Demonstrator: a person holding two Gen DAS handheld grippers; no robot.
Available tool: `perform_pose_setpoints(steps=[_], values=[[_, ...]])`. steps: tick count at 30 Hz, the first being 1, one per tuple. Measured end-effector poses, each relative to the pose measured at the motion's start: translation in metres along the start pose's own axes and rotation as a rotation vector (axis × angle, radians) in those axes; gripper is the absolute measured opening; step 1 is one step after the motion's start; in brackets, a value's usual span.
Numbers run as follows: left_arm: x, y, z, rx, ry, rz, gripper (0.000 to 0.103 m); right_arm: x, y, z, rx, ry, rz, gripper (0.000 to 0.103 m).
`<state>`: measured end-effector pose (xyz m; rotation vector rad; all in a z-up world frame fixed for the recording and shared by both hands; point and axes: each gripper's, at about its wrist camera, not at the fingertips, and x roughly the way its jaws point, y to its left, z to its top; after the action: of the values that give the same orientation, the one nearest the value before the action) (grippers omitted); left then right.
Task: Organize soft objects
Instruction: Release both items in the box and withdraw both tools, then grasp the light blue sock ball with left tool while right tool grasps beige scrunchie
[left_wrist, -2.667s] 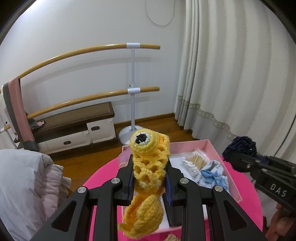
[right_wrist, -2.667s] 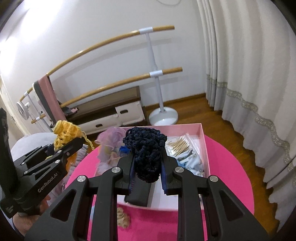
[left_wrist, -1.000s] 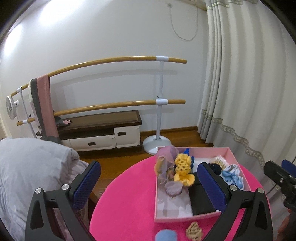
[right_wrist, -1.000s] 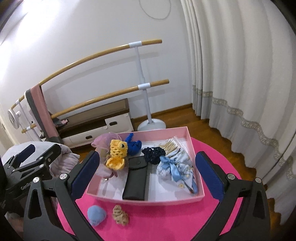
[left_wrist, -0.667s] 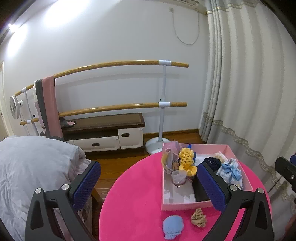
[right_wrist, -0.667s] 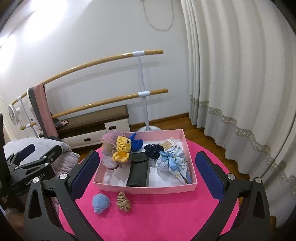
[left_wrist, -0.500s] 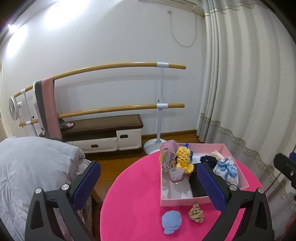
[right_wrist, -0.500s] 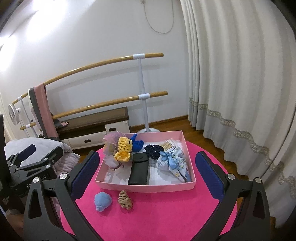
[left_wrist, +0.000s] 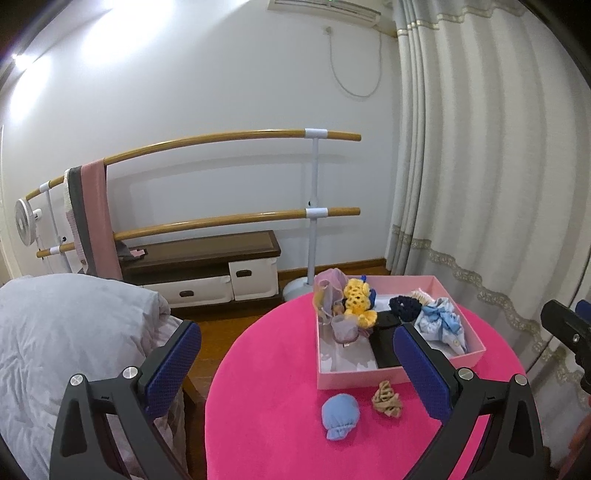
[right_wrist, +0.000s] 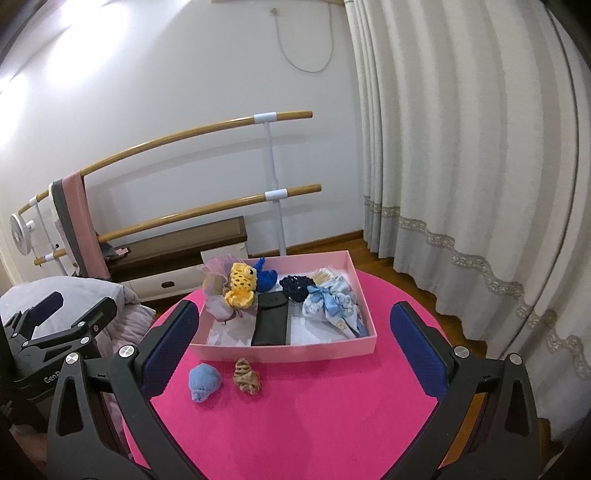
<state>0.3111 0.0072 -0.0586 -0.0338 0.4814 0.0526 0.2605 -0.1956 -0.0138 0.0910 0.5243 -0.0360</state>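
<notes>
A pink box (right_wrist: 295, 355) (left_wrist: 354, 380) sits on the round pink table (right_wrist: 314, 417) (left_wrist: 266, 424). It holds a yellow crochet toy (right_wrist: 242, 285) (left_wrist: 357, 301), a navy crochet piece (right_wrist: 296, 287) (left_wrist: 404, 306), a lilac pouch (right_wrist: 216, 284), a blue toy (right_wrist: 266, 277), a black case (right_wrist: 271, 322) and a pale blue bow cloth (right_wrist: 332, 304) (left_wrist: 441, 321). A light blue soft ball (right_wrist: 204, 381) (left_wrist: 340, 415) and a tan scrunchie (right_wrist: 246, 376) (left_wrist: 386, 398) lie on the table in front of the box. My left gripper (left_wrist: 295, 365) and right gripper (right_wrist: 295, 343) are open, empty, held back above the table.
A ballet barre stand (left_wrist: 314, 206) and a low bench with drawers (left_wrist: 199, 269) stand by the far wall. Curtains (right_wrist: 461, 166) hang on the right. A grey duvet (left_wrist: 66, 339) lies left of the table. The left gripper shows at the left of the right wrist view (right_wrist: 55, 332).
Both grippers let go of the yellow toy and the navy piece, which now lie in the box. Both have opened and pulled back and up from the table.
</notes>
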Motion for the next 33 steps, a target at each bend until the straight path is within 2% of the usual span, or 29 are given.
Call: perform_pose_setpoints(steps=[14, 33], values=[[-0.027, -0.009, -0.008, 0.011, 0.017, -0.001, 0.103, -0.012, -0.003, -0.019, 0.015, 0.014, 0.0, 0.103], [-0.032, -0.01, -0.009, 0.008, 0.02, -0.007, 0.103, -0.012, -0.001, -0.022, 0.012, 0.024, 0.005, 0.103]])
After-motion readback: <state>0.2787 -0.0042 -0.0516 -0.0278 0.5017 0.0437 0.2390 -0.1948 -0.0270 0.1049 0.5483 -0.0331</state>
